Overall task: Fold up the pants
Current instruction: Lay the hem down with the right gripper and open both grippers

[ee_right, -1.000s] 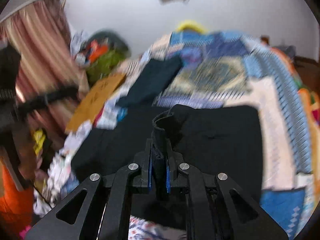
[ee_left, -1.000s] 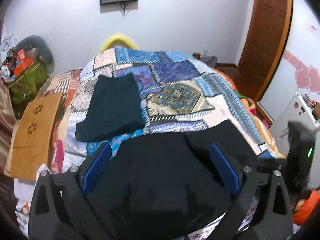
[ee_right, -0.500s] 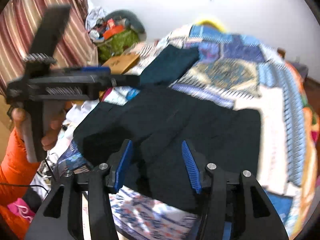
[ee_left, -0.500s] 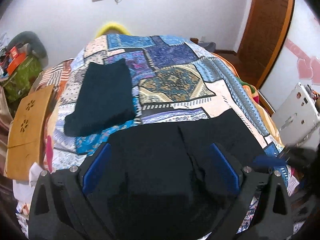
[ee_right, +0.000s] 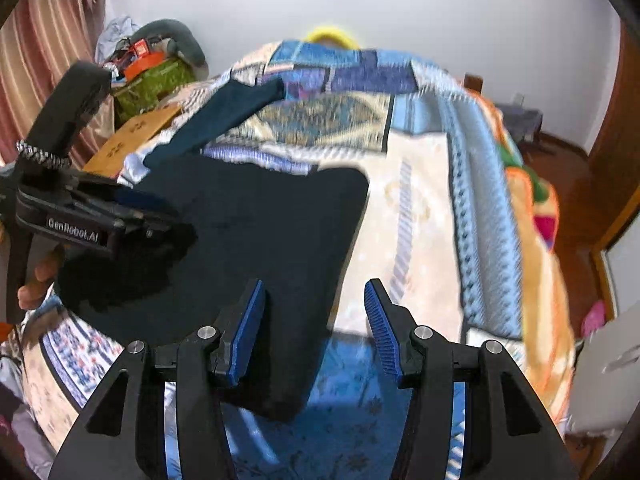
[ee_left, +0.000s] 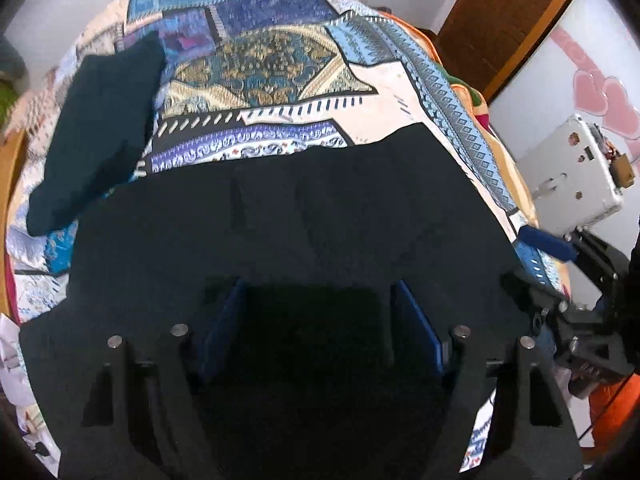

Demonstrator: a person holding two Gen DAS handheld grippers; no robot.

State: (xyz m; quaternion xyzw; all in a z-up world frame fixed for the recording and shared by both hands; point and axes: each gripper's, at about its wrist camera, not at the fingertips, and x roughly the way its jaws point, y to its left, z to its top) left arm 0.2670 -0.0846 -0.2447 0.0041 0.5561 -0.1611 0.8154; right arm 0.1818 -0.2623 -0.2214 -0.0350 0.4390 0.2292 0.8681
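Note:
Black pants point(ee_left: 288, 216) lie spread across the near part of a patchwork bedspread point(ee_left: 280, 60); they also show in the right wrist view point(ee_right: 260, 220). My left gripper point(ee_left: 320, 320) is open, low over the pants' near edge, the cloth between its blue pads but not pinched. In the right wrist view the left gripper point(ee_right: 160, 216) hovers over the pants' left end. My right gripper point(ee_right: 314, 320) is open and empty above the pants' right near corner. It also shows in the left wrist view point(ee_left: 556, 244) at the right edge.
A folded dark teal garment point(ee_left: 96, 120) lies on the bed's far left. A wooden board point(ee_right: 136, 136) and a pile of clutter point(ee_right: 152, 68) stand left of the bed. A white device point(ee_left: 572, 176) and a wooden door point(ee_left: 504, 20) are at the right.
My right gripper let go of the black cloth, opened, and moved right to the pants' corner. My left gripper dropped lower and closer over the pants.

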